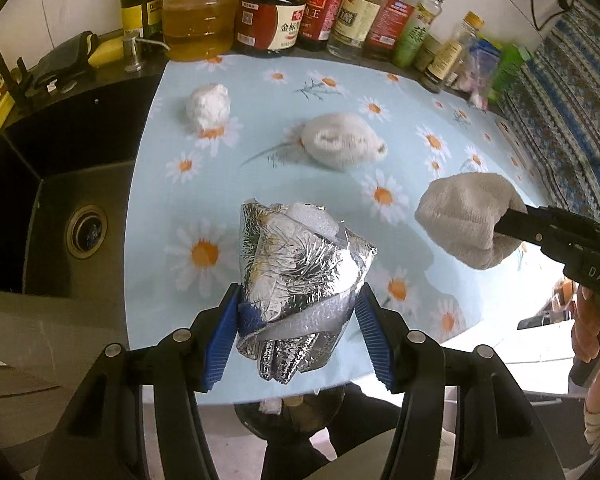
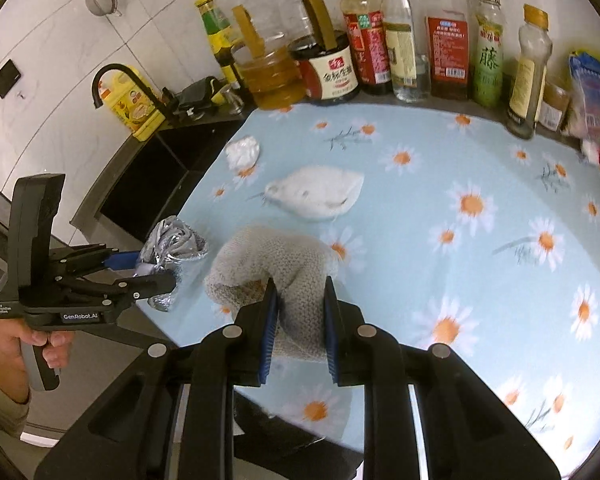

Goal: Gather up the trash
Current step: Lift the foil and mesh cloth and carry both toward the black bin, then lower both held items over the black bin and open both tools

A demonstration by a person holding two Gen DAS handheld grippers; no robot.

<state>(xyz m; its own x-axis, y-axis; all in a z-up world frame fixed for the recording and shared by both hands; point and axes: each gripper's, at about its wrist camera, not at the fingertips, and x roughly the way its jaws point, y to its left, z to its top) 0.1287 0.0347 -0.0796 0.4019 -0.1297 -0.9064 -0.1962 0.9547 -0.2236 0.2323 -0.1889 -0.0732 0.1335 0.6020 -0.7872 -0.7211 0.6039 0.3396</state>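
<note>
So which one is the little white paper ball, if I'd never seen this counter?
Start at the black sink. On the daisy-print cloth just beside it lies the paper ball, nearest the oil bottles. It is smaller, whiter and more crinkled than the fuzzy cloth bundle next to it.

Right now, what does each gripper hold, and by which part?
Left gripper: crumpled silver foil wad, held at its lower sides. Right gripper: grey knitted cloth, pinched at one end.
</note>
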